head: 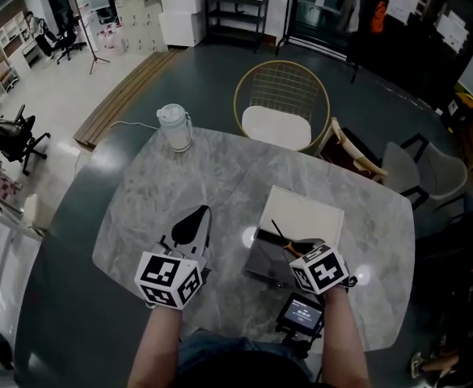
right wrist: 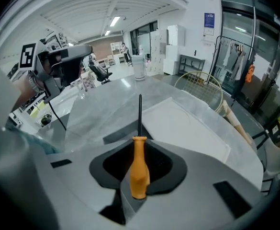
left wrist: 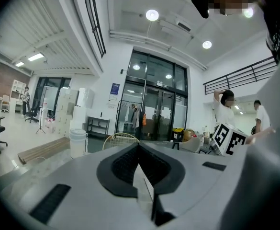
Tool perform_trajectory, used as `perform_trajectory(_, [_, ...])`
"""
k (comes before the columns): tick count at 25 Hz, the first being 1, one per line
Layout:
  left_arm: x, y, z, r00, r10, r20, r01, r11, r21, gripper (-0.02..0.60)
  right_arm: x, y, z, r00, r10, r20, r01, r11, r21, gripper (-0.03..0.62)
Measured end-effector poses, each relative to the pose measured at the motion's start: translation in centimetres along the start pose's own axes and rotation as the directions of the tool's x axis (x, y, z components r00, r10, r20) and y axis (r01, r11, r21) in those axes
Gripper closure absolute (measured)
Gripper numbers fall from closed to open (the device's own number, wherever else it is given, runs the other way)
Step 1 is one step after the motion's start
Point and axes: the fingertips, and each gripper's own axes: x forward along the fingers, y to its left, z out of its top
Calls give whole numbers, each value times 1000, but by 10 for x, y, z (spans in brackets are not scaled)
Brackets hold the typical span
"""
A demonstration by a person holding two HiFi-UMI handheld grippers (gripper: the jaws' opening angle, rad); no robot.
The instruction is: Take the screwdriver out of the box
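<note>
Your right hand-held gripper (right wrist: 140,147) is pinching the screwdriver (right wrist: 139,176) by its orange handle. The jaws close on both sides of the handle, and the black shaft points away from you. In the head view the tool sits right of centre, low in the frame, in your grip over the open box (head: 266,259) rather than lying in it. The box rests on the marble surface (head: 155,200) with its white lid (head: 301,214) folded back toward the top of the frame and its gray base nearer you. The base looks flat and gray, but your right hand-held gripper covers part of it, so I can't say for certain what it holds. Your left hand-held gripper (left wrist: 139,147) is at the lower left in the head view, its jaws pressed together with nothing between them. A white jug (head: 175,128) with its lid on stands near the surface's upper left edge, well apart from the box.
</note>
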Motion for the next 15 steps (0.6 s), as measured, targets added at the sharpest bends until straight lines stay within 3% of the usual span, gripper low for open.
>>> perform_trajectory(5, [5, -8, 13, 999, -14, 31, 13, 1000, 23, 569, -17, -5, 20, 995, -17, 98, 18, 1000, -15, 507])
perform_trajectory(9, [4, -17, 16, 999, -23, 35, 22, 999, 37, 569, -33, -3, 36, 972, -27, 234, 38, 998, -44, 507])
perform_trajectory(12, [-1, -23, 16, 999, -24, 38, 22, 999, 44, 569, -49, -3, 48, 931, -65, 358, 92, 994, -59, 507])
perform_trajectory(15, [-8, -29, 15, 999, -20, 44, 18, 999, 48, 569, -71, -3, 60, 859, -116, 499, 168, 984, -61, 507])
